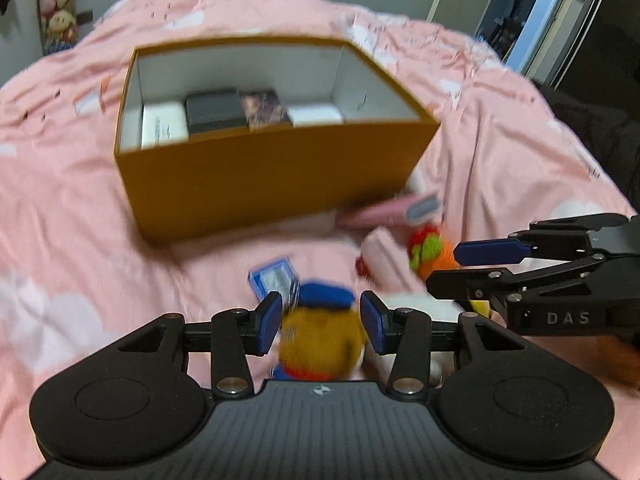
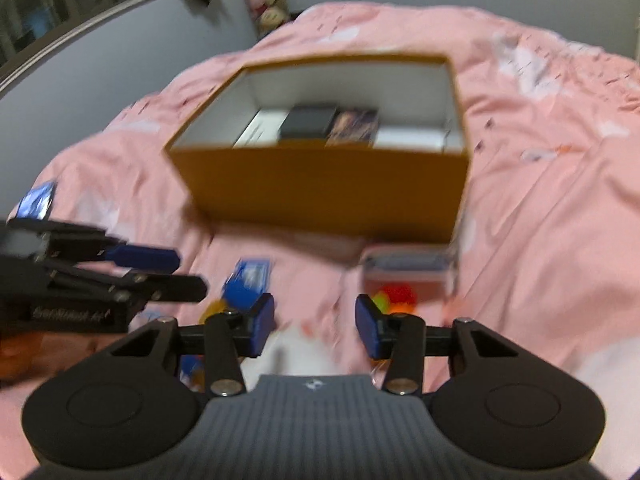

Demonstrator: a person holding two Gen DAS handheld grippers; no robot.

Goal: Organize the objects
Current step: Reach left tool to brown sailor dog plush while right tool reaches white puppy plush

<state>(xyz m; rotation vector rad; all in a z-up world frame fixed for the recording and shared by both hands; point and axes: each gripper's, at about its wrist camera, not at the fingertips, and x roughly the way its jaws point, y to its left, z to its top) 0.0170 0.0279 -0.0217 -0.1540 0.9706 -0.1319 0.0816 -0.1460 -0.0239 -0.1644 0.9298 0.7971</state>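
Observation:
An open tan cardboard box stands on the pink bed and holds several small boxes, white, black and patterned; it also shows in the right wrist view. My left gripper is open, its blue pads on either side of a yellow plush doll with a blue cap, not closed on it. My right gripper is open above a blurred white object. A knitted red, green and orange toy lies beside pink boxes.
A blue and white packet lies on the pink bedspread before the box. In the right wrist view the other gripper reaches in from the left. Plush toys hang on the far wall. A door stands at the right.

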